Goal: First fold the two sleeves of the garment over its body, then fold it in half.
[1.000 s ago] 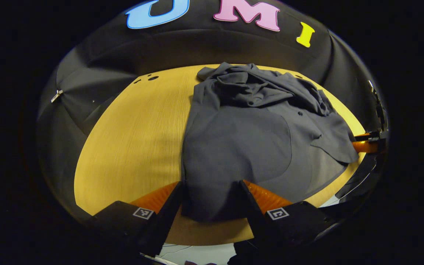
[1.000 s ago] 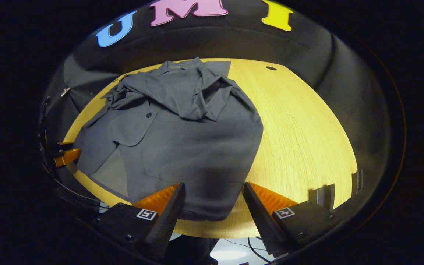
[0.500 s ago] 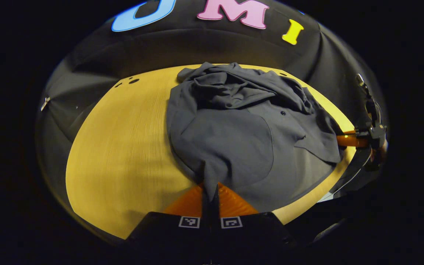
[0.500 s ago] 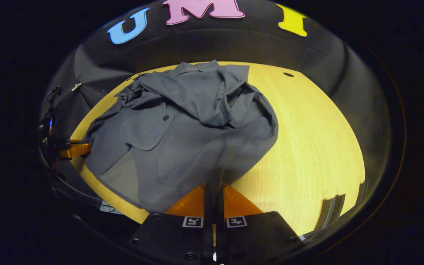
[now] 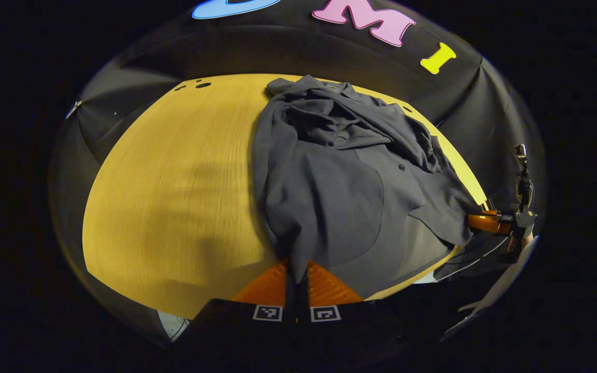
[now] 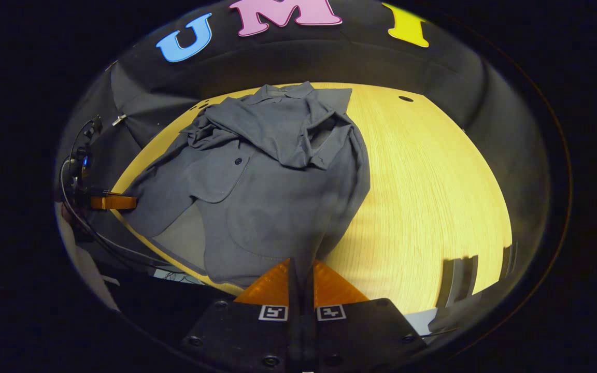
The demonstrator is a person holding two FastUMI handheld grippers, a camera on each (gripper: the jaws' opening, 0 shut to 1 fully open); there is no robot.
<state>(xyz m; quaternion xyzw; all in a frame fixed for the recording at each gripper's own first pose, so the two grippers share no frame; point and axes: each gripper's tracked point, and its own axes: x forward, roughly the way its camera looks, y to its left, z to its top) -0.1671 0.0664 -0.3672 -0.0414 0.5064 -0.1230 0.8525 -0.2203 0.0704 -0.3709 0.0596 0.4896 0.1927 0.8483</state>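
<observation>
I am pinching the garment (image 5: 329,191) hem in my left gripper (image 5: 297,282) and my right gripper (image 6: 301,280); it is lying bunched on the table (image 5: 174,186), sleeves heaped behind.

My left gripper view looks from the near edge across the tabletop (image 5: 174,181) toward the booth wall; my right gripper view does likewise. Both sit close and share the garment (image 5: 340,181) (image 6: 278,171).
</observation>
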